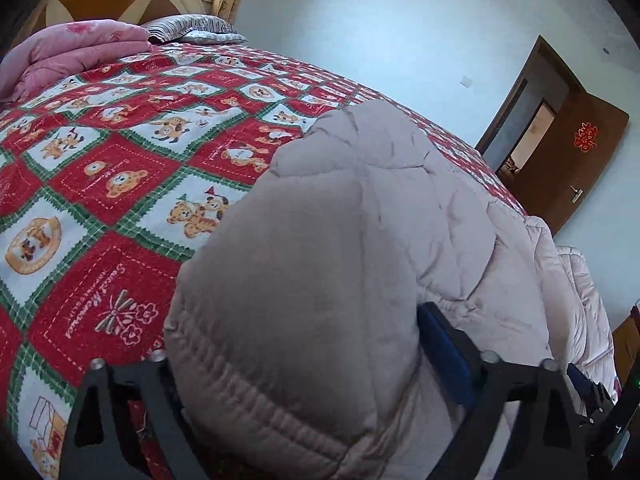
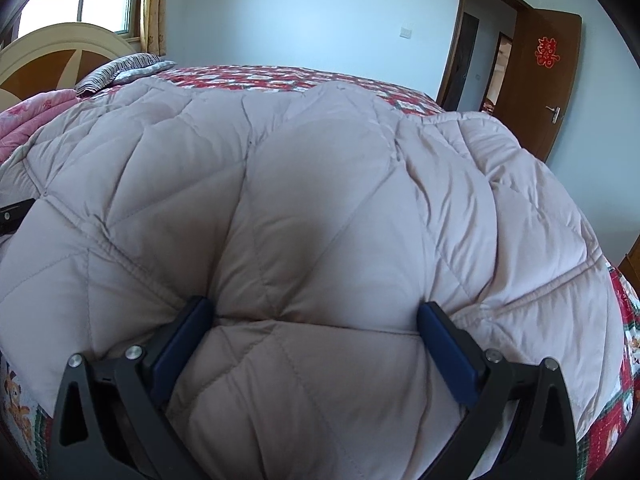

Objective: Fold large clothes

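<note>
A pale pink quilted down coat (image 2: 320, 184) lies spread on a bed. In the right wrist view my right gripper (image 2: 316, 336) stands wide, with a thick bulge of the coat between its blue pads (image 2: 448, 356). In the left wrist view a padded fold of the same coat (image 1: 320, 280) fills the space between the jaws of my left gripper (image 1: 296, 344). Its right blue pad (image 1: 444, 352) presses the fabric; the left pad is hidden behind the coat. The right gripper's black tip (image 1: 596, 396) shows at the far right.
The bed carries a red, white and green bear-pattern cover (image 1: 112, 184). A pink duvet (image 1: 72, 48), a striped pillow (image 1: 192, 28) and a round headboard (image 2: 52, 56) are at its head. A brown door (image 2: 540, 76) stands open on the far wall.
</note>
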`<state>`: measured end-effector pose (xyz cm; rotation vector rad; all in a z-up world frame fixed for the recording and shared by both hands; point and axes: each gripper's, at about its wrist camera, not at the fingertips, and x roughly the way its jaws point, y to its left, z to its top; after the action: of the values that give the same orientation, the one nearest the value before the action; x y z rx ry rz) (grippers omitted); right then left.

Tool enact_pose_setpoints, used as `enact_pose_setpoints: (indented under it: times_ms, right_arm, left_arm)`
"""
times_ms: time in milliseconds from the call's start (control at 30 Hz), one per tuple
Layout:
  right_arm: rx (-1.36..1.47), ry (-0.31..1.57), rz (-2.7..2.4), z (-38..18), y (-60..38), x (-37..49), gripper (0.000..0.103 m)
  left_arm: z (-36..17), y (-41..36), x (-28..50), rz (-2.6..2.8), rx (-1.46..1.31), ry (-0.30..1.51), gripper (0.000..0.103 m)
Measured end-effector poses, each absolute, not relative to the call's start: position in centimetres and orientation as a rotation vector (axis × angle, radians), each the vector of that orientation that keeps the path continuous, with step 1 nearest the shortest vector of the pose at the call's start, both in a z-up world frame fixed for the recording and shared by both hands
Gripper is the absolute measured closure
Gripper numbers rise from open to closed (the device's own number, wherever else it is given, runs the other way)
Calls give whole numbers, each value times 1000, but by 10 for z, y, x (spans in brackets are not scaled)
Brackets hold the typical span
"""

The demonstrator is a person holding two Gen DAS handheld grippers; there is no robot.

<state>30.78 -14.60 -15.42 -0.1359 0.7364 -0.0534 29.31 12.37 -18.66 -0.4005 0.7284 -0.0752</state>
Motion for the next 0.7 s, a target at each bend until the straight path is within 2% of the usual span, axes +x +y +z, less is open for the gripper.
enact_pose_setpoints:
  times_ms: [33,67,133,167,400,600,700]
  right_arm:
    - [-131,739,-49,-153,-147,309,0]
    - [-123,742,-42,-152,-148,309,0]
    - [-117,744,-29,-149,-149,309,0]
    - [-119,746,-18,-147,-150,308,0]
    - [-63,716,-6,-115,-178,285,4]
    - [-47,714,-109,-91,-227,277,4]
    - [-39,710,-163,-83,-252,271,4]
  left_arm:
    - [-185,123,293,-94,-405,725,36]
    - [-182,122,294,-109,-397,719,51]
    - [-169,115,290,-141,-347,693,70]
    - [-160,111,286,-145,-313,672,75]
    - [-85,68,259,-223,-87,478,77]
    - [-26,-3,246,-381,105,369,77]
    - [-12,-46,240,-448,228,326,77]
